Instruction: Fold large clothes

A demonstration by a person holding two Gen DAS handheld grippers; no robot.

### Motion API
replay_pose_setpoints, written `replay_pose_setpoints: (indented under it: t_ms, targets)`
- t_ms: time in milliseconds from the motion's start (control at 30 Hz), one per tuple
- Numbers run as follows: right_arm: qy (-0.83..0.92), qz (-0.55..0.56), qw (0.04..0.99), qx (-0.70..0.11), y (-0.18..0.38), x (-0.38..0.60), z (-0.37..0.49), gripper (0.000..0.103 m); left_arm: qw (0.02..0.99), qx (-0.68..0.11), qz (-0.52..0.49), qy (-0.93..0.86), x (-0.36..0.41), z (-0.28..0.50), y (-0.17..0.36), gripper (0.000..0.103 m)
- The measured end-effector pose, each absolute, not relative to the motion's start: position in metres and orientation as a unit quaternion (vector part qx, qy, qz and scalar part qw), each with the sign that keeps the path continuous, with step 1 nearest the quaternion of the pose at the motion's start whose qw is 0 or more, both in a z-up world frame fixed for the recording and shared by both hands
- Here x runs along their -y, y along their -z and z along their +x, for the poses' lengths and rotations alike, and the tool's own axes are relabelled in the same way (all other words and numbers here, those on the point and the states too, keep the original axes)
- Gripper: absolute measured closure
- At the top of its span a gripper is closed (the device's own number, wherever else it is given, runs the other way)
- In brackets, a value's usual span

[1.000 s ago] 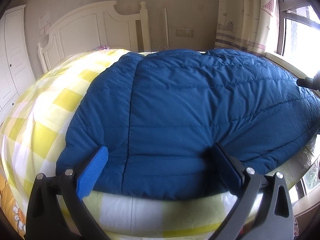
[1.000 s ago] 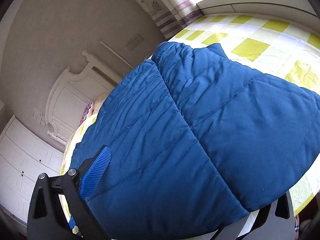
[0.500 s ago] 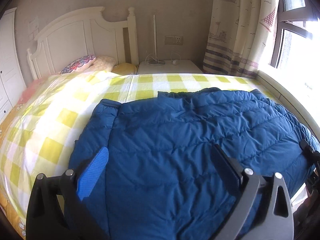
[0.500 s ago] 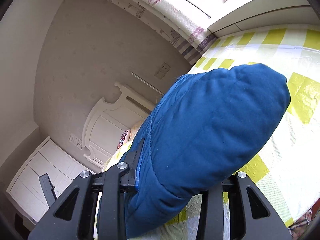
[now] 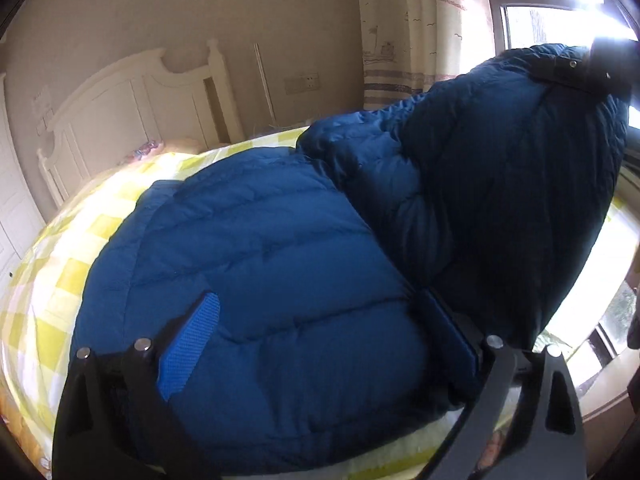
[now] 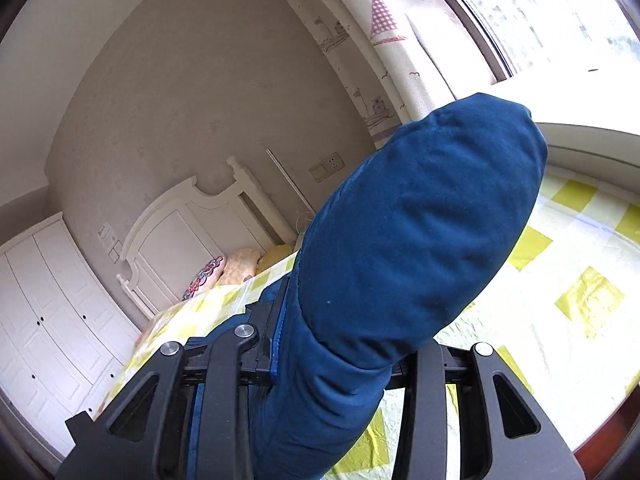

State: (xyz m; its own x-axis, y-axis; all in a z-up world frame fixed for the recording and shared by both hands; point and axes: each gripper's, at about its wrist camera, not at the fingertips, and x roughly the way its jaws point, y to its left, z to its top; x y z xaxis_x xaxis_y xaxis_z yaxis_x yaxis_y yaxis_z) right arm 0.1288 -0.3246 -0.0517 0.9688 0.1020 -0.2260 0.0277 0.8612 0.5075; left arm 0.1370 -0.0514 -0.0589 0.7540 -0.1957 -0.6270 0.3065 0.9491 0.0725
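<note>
A big blue padded jacket (image 5: 280,260) lies on the bed's yellow checked sheet (image 5: 60,248). My left gripper (image 5: 320,332) is low over its near edge, fingers spread wide, with the puffy cloth bulging between them; it is open. My right gripper (image 6: 344,344) is shut on the jacket's (image 6: 420,220) edge and holds a thick fold of it up in the air. In the left wrist view that raised side stands tall at the right, and the right gripper (image 5: 608,64) shows dark at its top.
A white headboard (image 5: 132,100) and pillows (image 6: 224,272) stand at the far end of the bed. White wardrobe doors (image 6: 52,320) line the left wall. A patterned curtain (image 5: 408,28) and a bright window (image 5: 560,20) are on the right.
My right gripper has closed on the jacket's edge and risen, so the jacket's right side now stands up off the bed. The left gripper shifted over the near edge, jaws still wide.
</note>
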Motion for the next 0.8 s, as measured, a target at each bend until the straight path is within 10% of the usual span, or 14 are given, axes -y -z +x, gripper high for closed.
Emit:
replay_pose_setpoints:
  t_ms: [233,433,800]
  targets:
    - [-0.032,-0.161,0.983,-0.084,0.004,0.143,0.122,0.066,0.907,-0.298,-0.237,0.178,-0.151,0.153,0.013,0.004]
    - [-0.128,-0.522,0.834,-0.122,0.121,-0.015,0.122,0.059,0.839,-0.316,-0.367,0.247,-0.239,0.177,0.029,0.003]
    - [-0.127,-0.497,0.855,-0.073,0.134,0.001,0.114,0.059,0.79,-0.38,-0.36,0.319,-0.203,0.23,0.048,0.002]
